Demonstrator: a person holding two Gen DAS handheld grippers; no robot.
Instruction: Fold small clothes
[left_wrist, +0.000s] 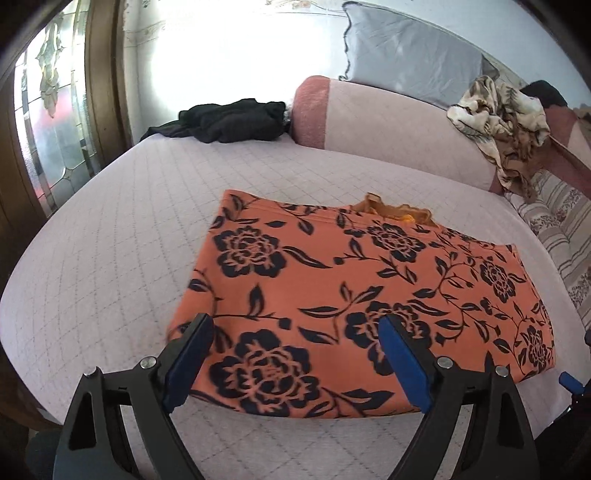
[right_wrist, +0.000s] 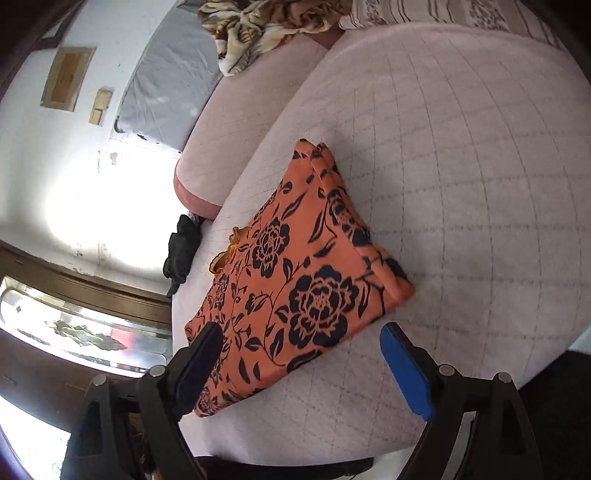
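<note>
An orange garment with a black flower print (left_wrist: 354, 291) lies folded flat on the pink quilted bed (left_wrist: 110, 258). It also shows in the right wrist view (right_wrist: 295, 280), with a folded edge at its right side. My left gripper (left_wrist: 295, 325) is open and empty just above the garment's near edge. My right gripper (right_wrist: 301, 332) is open and empty, hovering over the garment's near corner. A bit of orange lace (left_wrist: 399, 210) sticks out at the garment's far edge.
A black garment (left_wrist: 229, 120) lies at the far edge of the bed. A pink bolster (left_wrist: 388, 122) lies behind, with a beige patterned cloth (left_wrist: 506, 122) on it and a grey pillow (left_wrist: 410, 51) against the wall. A striped cushion (left_wrist: 561, 236) lies at right.
</note>
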